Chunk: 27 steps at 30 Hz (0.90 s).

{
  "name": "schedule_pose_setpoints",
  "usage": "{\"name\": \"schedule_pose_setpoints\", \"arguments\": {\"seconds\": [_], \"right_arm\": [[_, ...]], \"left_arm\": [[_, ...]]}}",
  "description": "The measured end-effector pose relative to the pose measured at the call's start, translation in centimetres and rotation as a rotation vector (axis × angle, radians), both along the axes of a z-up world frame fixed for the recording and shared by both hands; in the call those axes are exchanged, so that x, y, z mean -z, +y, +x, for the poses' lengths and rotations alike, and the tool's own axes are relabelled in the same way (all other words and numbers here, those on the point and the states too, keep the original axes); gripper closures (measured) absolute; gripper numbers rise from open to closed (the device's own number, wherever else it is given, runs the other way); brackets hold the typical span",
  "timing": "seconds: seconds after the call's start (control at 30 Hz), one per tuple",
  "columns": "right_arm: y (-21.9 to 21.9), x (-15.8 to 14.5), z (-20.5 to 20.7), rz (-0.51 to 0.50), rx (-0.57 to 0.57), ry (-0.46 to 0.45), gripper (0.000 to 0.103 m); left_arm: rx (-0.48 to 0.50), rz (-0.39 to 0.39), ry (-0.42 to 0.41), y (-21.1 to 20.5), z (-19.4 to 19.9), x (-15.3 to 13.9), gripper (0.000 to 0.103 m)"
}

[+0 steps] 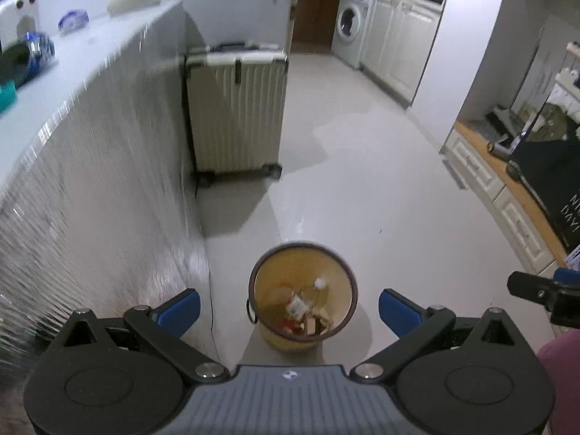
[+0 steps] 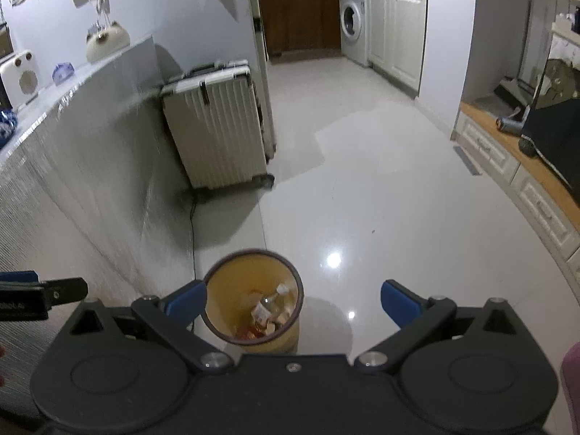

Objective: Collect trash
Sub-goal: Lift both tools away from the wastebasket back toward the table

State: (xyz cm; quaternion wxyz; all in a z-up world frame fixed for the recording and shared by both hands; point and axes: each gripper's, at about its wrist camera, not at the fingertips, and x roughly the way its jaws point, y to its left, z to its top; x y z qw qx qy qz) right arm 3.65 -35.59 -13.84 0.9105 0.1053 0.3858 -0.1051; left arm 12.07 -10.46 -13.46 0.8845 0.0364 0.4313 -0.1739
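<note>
A yellow waste bin [image 1: 304, 340] with a dark rim stands on the pale floor below both grippers. Inside lie a clear plastic bottle [image 2: 270, 302] and scraps of paper and wrappers [image 1: 299, 308]. My left gripper [image 1: 289, 308] hovers above the bin, its blue pads [image 1: 179, 311] wide apart with nothing between them. My right gripper [image 2: 293, 302] is also open and empty, with the bin [image 2: 253, 340] under its left finger. Each gripper shows at the edge of the other's view: the right one [image 1: 540, 291], the left one [image 2: 36, 295].
A long counter [image 1: 90, 166] with a shiny front runs along the left, carrying small ornaments. A ribbed cream suitcase [image 1: 235, 108] stands at its far end. A washing machine [image 1: 349, 30] and white cabinets [image 1: 395, 43] lie beyond. A low wooden-topped unit [image 1: 514, 195] lines the right.
</note>
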Motion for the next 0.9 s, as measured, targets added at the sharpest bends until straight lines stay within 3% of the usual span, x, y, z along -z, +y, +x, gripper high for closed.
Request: {"name": "schedule_pose_setpoints", "arguments": {"seconds": [0.33,0.63,0.9], "right_arm": [[1.2,-6.5,-1.7,-0.043,-0.015,-0.140,0.000],[3.0,-11.1,-1.9,-0.071,-0.063,-0.245,0.000],[5.1,-13.8,0.3,-0.078,-0.105,-0.306,0.000]], "left_arm": [[0.001,-0.083,-0.161,1.2,-2.1,-7.5,0.000],[-0.022,-0.108,-0.260,3.4,-3.2,-12.0,0.000],[-0.091,-0.096,-0.330,7.1,-2.4,-15.2,0.000]]}}
